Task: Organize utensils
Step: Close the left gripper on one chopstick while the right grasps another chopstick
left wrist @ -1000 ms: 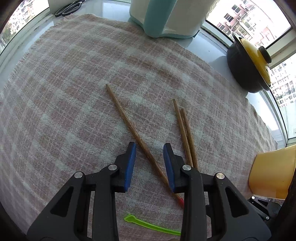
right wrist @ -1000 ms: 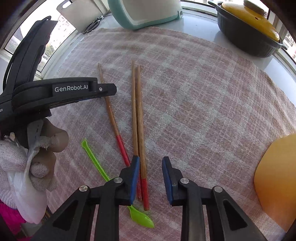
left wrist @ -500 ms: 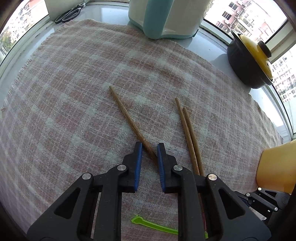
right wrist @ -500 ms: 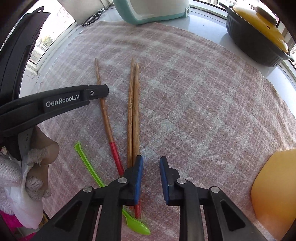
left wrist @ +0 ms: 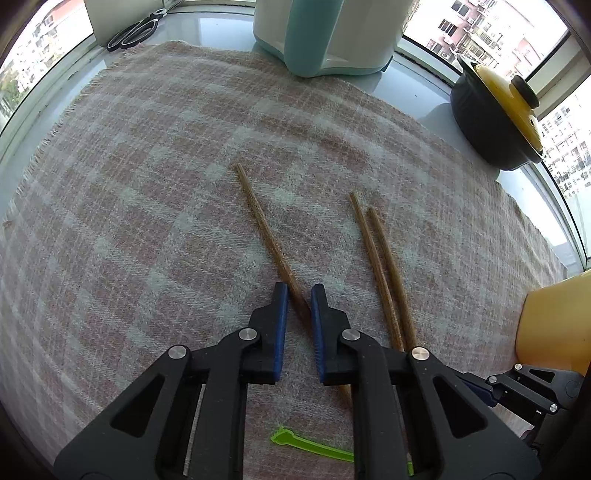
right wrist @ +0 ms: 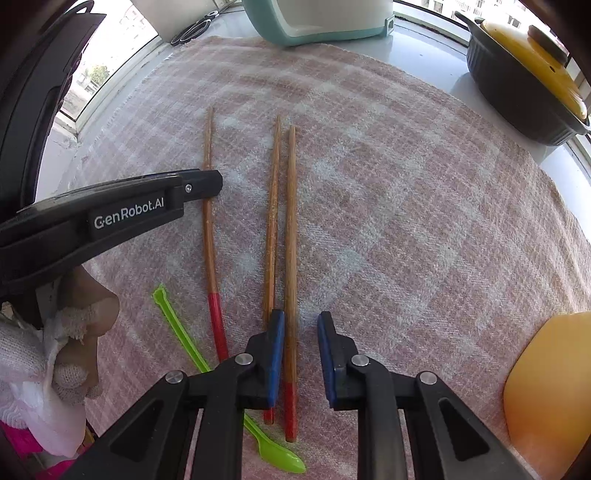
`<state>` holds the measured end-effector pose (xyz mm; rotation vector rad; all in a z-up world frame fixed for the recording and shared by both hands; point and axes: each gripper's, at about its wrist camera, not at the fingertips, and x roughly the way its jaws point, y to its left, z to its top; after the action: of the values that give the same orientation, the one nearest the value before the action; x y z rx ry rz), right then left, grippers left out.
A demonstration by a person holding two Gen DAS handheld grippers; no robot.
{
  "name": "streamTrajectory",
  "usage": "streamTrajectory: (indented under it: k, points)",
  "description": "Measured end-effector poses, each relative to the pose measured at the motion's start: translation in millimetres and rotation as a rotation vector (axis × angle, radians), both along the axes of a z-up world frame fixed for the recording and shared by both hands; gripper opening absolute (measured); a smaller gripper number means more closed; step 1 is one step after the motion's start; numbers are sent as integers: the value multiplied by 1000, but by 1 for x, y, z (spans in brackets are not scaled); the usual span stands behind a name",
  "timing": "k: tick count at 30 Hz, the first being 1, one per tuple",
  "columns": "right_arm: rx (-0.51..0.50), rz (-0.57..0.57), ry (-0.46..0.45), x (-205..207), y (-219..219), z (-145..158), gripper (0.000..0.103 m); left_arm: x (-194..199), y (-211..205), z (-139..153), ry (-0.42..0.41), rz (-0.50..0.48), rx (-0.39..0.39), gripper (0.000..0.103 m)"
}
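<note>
Three wooden chopsticks with red ends lie on a pink plaid cloth [left wrist: 155, 192]. A single chopstick [left wrist: 264, 232] lies left of a pair [left wrist: 380, 269]. My left gripper [left wrist: 295, 295] is shut on the single chopstick, low at the cloth; it also shows in the right wrist view [right wrist: 207, 186]. My right gripper [right wrist: 301, 325] is open, its jaws around the right chopstick of the pair [right wrist: 291, 236]; the other chopstick [right wrist: 272, 221] runs under its left finger. A green plastic spoon [right wrist: 184, 332] lies near the cloth's front edge.
A white and teal appliance [left wrist: 325, 33] stands at the back. A dark pot with a yellow lid [left wrist: 495, 114] sits back right. Scissors [left wrist: 133, 31] lie back left. A yellow container [left wrist: 554, 325] is at the right. My gloved hand [right wrist: 55, 369] holds the left gripper.
My left gripper has closed on the single chopstick. My right gripper narrowed, then opened a little, now straddling the right chopstick of the pair.
</note>
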<state>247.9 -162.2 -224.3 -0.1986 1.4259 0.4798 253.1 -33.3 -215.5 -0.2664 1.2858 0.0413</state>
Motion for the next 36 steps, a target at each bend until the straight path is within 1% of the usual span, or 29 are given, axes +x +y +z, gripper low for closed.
streamTrajectory:
  k: [4, 9, 11, 12, 13, 18, 22, 27, 28, 31, 34, 36]
  points:
    - [-25, 3, -19, 6, 12, -2, 14, -3, 4, 1, 4, 0, -9, 10]
    - [-31, -2, -28, 19, 22, -5, 14, -7, -1, 2, -5, -29, 21, 10]
    - [-44, 7, -35, 21, 27, -5, 11, -7, -2, 2, -7, -42, 24, 10]
    - [-47, 9, -35, 22, 29, -6, 10, -7, -1, 2, -7, -44, 19, 9]
    - [-52, 10, -35, 23, 29, -6, 5, -7, 0, 1, -4, -40, 8, 9]
    - [-29, -8, -22, 24, 26, -7, 4, -9, 12, 1, 7, 6, -61, 5]
    - [-21, -14, -21, 23, 23, -7, 4, -13, 16, 1, 6, 3, -78, 5]
    - [-10, -29, -37, 19, 17, -4, 4, -20, 21, 9, -18, 17, -140, 4]
    - [-2, -34, -44, 15, 6, 0, 4, -22, 21, 13, -31, 17, -140, 4]
    - [24, -57, -56, 13, -2, 6, 4, -25, 22, 21, -58, 24, -152, 4]
    - [28, -62, -74, 10, -7, 13, 4, -26, 24, 26, -71, 34, -164, 4]
    - [36, -71, -79, 6, -20, 18, 4, -27, 23, 29, -77, 32, -169, 4]
